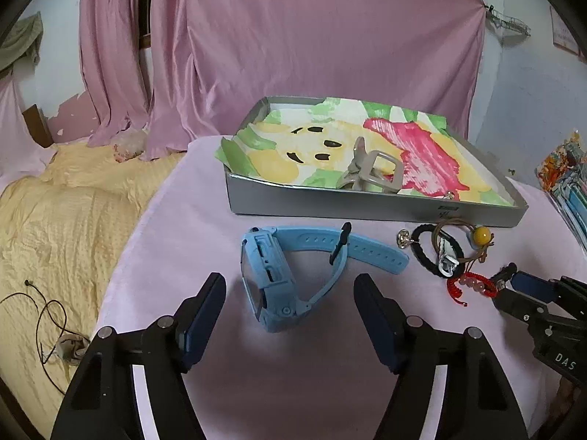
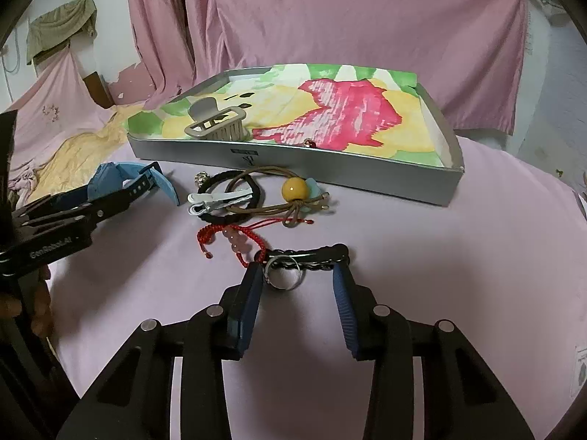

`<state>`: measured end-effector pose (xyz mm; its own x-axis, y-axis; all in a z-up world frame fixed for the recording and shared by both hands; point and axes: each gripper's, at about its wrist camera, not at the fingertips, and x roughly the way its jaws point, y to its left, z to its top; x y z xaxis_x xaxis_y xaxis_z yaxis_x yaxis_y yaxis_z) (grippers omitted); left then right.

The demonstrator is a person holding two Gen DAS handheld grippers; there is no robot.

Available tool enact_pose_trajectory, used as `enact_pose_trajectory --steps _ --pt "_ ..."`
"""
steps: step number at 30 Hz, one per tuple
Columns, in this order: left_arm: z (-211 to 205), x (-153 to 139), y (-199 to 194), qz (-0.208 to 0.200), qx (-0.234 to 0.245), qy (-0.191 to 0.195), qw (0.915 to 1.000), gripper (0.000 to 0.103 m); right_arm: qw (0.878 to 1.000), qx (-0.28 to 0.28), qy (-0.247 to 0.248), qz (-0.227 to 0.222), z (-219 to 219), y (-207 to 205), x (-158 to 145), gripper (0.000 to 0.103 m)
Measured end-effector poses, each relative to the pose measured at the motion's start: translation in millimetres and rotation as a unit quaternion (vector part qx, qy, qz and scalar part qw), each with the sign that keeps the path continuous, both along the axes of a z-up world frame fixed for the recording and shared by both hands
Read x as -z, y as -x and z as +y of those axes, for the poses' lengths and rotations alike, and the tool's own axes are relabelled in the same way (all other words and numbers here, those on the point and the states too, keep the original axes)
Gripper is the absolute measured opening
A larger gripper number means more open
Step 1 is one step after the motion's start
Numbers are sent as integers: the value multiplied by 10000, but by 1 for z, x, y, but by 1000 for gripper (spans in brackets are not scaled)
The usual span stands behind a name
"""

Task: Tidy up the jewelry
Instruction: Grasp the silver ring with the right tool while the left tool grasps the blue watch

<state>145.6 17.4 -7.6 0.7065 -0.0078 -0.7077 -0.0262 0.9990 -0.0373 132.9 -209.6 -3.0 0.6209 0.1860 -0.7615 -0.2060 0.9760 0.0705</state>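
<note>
The blue watch (image 1: 279,271) lay on its side on the pink cloth (image 1: 293,366), in front of the grey tray (image 1: 367,209). Its case faced my side, and its strap ran away from me and rightward along the tray's front wall, ending near the black hair tie (image 1: 433,253).

My left gripper (image 1: 290,289) was spread wide, one finger on each side of the watch case, neither finger touching it. My right gripper (image 2: 298,275) was also apart, to the right of the watch and well in front of the tray. A metal ring (image 2: 284,275) and a dark braided cord (image 2: 315,258) lay between its fingertips; the ring appeared to rest against the left finger, though contact was not certain from this view.

Between that gripper and the tray lay a red bead bracelet (image 2: 234,236), a white clip (image 2: 216,200) and a brown band with a yellow bead (image 2: 294,188). Inside the tray, on floral paper (image 2: 348,110), sat a beige claw clip (image 2: 216,124).

Pink curtains (image 1: 293,36) hung behind the tray. A yellow quilt (image 1: 66,220) lay left of it.
</note>
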Motion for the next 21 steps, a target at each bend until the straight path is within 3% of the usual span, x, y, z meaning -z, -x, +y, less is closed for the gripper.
enact_pose_trajectory --steps 10,17,21 --pt "-2 3 -4 124 -55 -30 9999 44 9998 -188 81 -76 6 1 0 19" --pt "0 2 1 94 -116 -98 9998 30 9993 -352 -81 -128 7 8 0 18" --pt "-5 1 10 83 -38 -128 9999 27 9990 -400 -170 -129 7 13 1 18"
